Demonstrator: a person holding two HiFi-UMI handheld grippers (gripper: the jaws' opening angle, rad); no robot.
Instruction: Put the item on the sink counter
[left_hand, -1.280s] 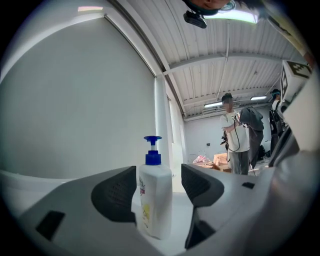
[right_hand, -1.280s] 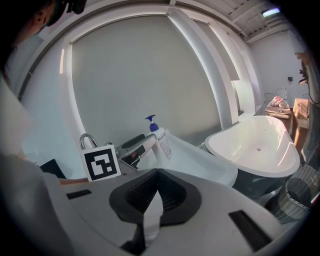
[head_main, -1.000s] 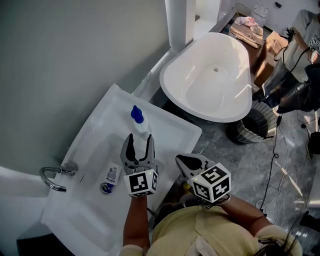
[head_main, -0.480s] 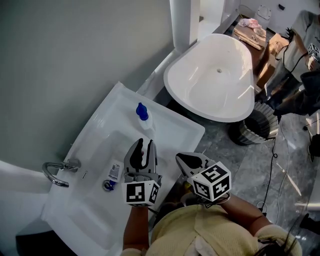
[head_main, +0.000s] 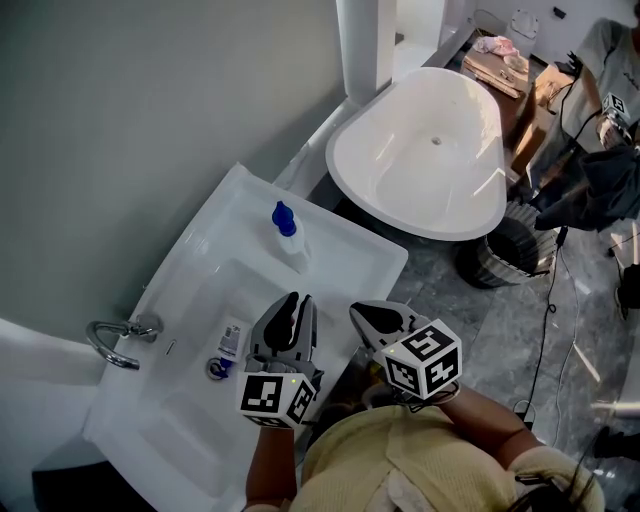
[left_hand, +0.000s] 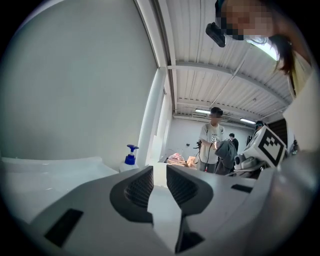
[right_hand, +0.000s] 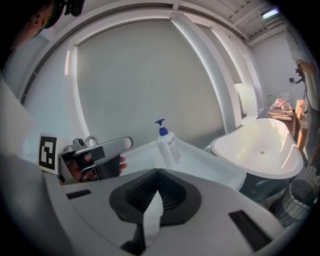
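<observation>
The pump bottle (head_main: 289, 238) stands upright on the white tabletop (head_main: 352, 262) by the sink, its blue pump head on top, so its long axis runs straight up rather than along the surface. It sits back near the wall, clear of the basin (head_main: 190, 330).

From the left tongs (head_main: 300, 303) the bottle lies at about 12 o'clock in the head view, near but not touching. The left gripper view puts it a little to 11 o'clock, beyond the tips. The jaws of the left tongs have just been closing and now stand a narrow gap apart, with nothing between them.

The right tongs (head_main: 358, 313) are together at the tips and empty. From them the bottle lies at about 10 o'clock and farther off, so the left hand is the nearer one.

By the look of it the bottle is already set down where the task wants it. A small tube (head_main: 228, 341) lies flat in the basin at about 9 o'clock from the left tongs. If that were meant to go up as well, the left hand would be better placed for it.
</observation>
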